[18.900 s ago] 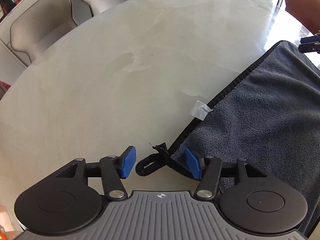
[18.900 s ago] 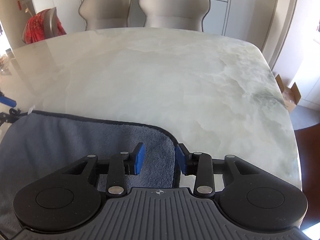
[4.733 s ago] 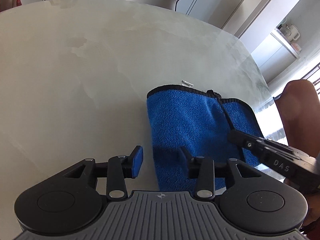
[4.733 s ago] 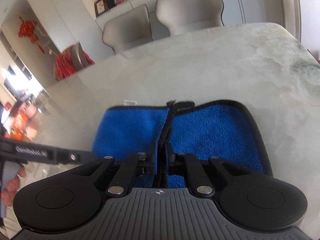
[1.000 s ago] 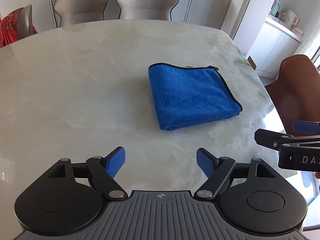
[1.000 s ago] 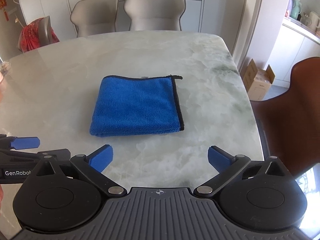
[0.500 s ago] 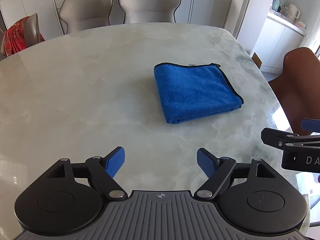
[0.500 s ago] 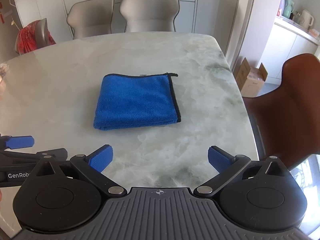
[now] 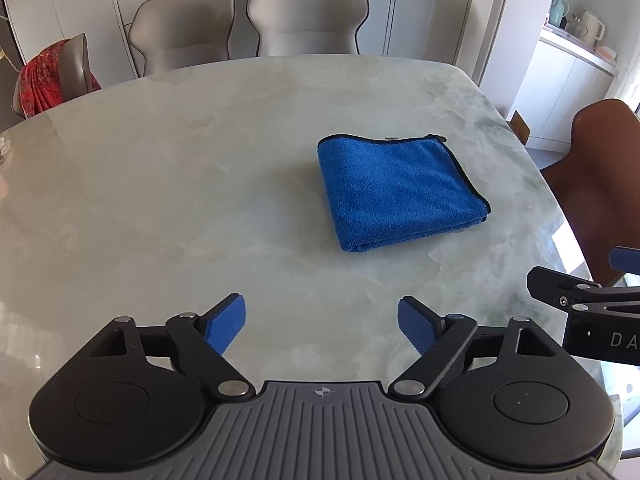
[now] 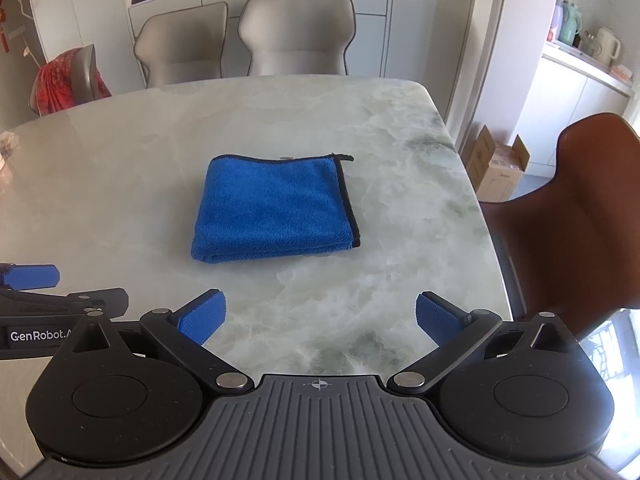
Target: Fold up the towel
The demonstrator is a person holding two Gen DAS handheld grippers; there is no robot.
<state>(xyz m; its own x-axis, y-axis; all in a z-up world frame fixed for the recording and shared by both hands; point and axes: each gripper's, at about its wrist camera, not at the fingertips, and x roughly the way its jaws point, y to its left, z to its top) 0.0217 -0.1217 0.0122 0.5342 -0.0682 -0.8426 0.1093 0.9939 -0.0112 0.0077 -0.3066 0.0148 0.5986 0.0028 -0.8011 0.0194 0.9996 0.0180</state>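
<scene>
A blue towel (image 9: pixel 396 188) with black trim lies folded into a compact square on the marble table (image 9: pixel 160 184); it also shows in the right wrist view (image 10: pixel 276 212). My left gripper (image 9: pixel 322 322) is open and empty, held back above the table's near side, well short of the towel. My right gripper (image 10: pixel 320 318) is open and empty, also pulled back from the towel. Each gripper's side shows at the edge of the other's view.
Two grey chairs (image 9: pixel 248 28) stand at the table's far side, and one with a red cloth (image 9: pixel 52 76) at the far left. A brown chair (image 10: pixel 568 216) stands at the right edge. A cardboard box (image 10: pixel 500 168) sits on the floor beyond.
Both grippers have drawn back and risen a little from the folded towel, which looks smaller and farther. The towel has not moved. Both stay open.
</scene>
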